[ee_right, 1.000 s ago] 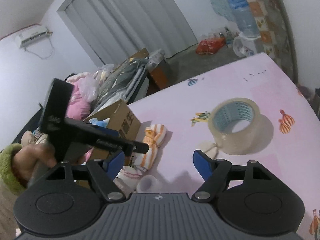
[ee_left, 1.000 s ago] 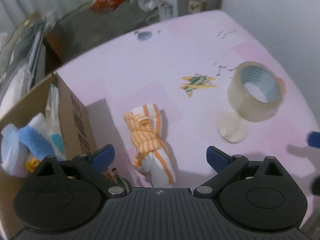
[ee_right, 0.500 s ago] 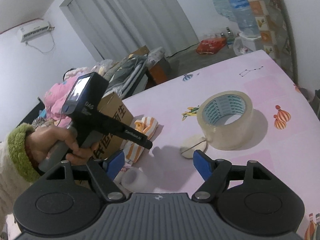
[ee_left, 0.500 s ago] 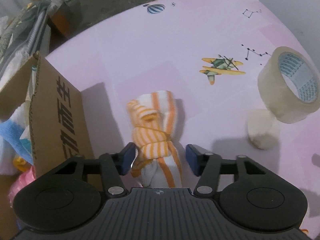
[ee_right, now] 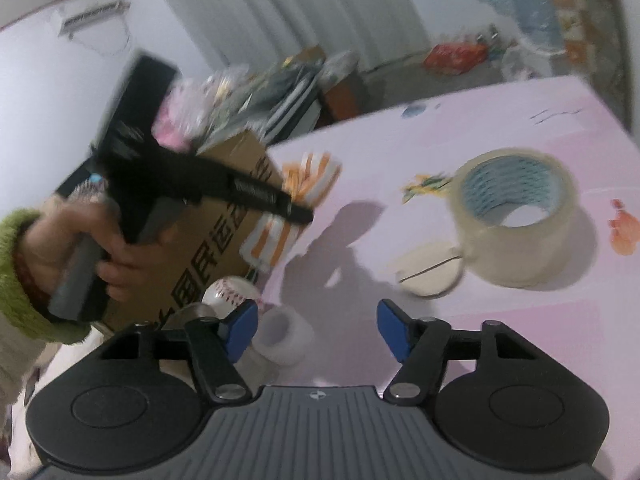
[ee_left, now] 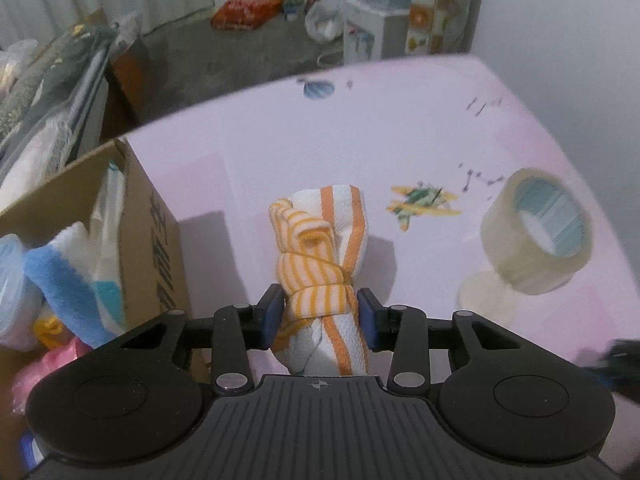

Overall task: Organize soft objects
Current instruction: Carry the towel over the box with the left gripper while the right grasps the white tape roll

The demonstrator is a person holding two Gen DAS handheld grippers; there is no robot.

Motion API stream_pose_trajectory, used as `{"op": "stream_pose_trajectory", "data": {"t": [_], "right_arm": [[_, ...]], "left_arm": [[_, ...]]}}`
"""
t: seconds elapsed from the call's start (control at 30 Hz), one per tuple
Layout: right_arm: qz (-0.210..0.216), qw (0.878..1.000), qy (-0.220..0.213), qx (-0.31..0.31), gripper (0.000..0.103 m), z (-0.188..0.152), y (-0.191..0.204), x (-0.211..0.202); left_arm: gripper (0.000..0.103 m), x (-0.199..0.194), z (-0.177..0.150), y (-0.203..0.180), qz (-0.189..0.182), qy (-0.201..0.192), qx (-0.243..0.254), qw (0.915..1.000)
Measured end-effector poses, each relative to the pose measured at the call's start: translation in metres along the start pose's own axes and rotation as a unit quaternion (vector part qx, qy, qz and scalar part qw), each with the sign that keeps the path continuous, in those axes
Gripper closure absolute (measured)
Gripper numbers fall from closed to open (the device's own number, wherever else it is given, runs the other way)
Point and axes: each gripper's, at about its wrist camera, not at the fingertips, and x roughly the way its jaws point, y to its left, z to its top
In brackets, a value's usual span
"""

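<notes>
Cloth first: in my left wrist view the knotted orange-striped cloth point(ee_left: 320, 280) lies on the pink table point(ee_left: 400, 128), just beside the cardboard box point(ee_left: 156, 240) at the table's left edge. My left gripper point(ee_left: 320, 318) is closing, both pads pressed on the knot. A tape roll point(ee_left: 536, 232) sits toward the right edge.

In my right wrist view, my right gripper point(ee_right: 316, 330) stands open with nothing between its fingers, a small white roll point(ee_right: 280, 334) and a baseball point(ee_right: 230, 296) near its left finger. My left hand point(ee_right: 76, 248) holds its gripper over the cloth.

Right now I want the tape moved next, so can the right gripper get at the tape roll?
Probably yes: the right gripper is open and empty, and bare tablecloth lies before the tape roll.
</notes>
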Motion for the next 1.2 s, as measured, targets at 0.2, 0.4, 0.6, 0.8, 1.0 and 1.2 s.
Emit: {"op": "stream_pose_trajectory", "data": {"t": [0.2,0.4,0.6,0.8,1.0,1.2], "right_arm": [[0.005,0.998,0.061,-0.011,0.064,0.012,0.006,0.041],[0.004,0.993,0.116,-0.009,0.072,0.016,0.006,0.071],[0.001,0.991,0.132,-0.019,0.079,0.019,0.008,0.080],[-0.009,0.991,0.131,-0.033,0.090,0.020,0.018,0.075],[-0.040,0.990,0.134,-0.032,0.090,0.016,0.012,0.060],[-0.074,0.986,0.142,-0.035,0.090,-0.005,0.006,0.025]], "left_arm": [[0.064,-0.026,-0.003,0.005,-0.018,-0.037,-0.016,0.9990],[0.064,-0.047,-0.008,0.019,-0.035,-0.063,-0.037,0.9968],[0.064,-0.076,-0.018,0.041,-0.047,-0.089,-0.063,0.9930],[0.064,-0.112,-0.038,0.072,-0.040,-0.114,-0.088,0.9888],[0.064,-0.142,-0.070,0.102,-0.032,-0.123,-0.104,0.9864],[0.064,-0.163,-0.105,0.125,-0.018,-0.117,-0.110,0.9868]]}}
